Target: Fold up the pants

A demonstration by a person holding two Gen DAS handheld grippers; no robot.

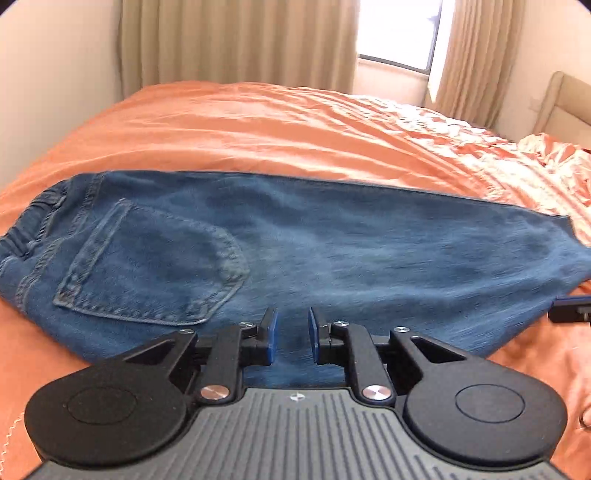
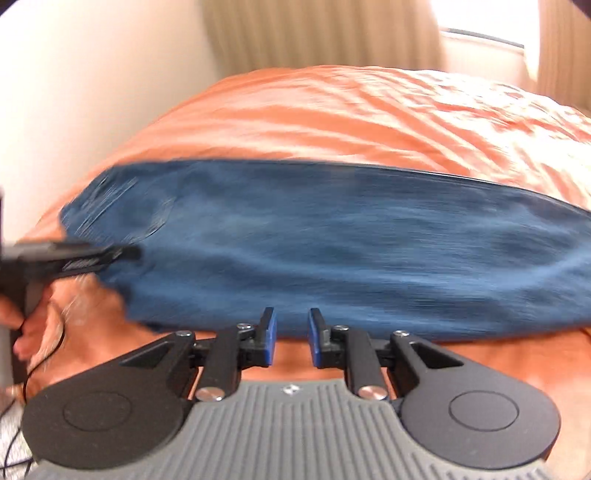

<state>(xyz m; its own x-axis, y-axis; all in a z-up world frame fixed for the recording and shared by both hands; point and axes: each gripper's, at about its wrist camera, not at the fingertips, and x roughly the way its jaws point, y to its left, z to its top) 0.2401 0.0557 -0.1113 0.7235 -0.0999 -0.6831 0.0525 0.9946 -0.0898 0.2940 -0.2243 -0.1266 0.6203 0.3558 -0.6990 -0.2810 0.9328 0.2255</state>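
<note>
I see the blue denim pants (image 1: 295, 251) lying flat across the middle of the frame on an orange, wrinkled bedspread (image 1: 277, 125), folded lengthwise into one long band. Their elastic waistband sits at the left edge and a stitched back pocket (image 1: 155, 266) faces up at centre left; the leg end tapers off toward the right edge.

My left gripper (image 1: 292, 341) fills the lower centre of its own view, its blue-padded fingers (image 1: 271, 341) standing a little apart over the near edge of the denim — I see nothing pinched between them.

In the right wrist view everything is smeared by motion blur. My right gripper (image 2: 291, 341) sits at lower centre, jaws likewise parted with a narrow gap, empty; bare bedspread shows between the pads and the pants' near edge lies just above the tips. At the left edge of that view the other gripper reaches in over the denim, with a hand (image 2: 33, 325) below it.

Beige curtains (image 1: 236, 44) and a bright window (image 1: 399, 33) run along the top of the frame.
</note>
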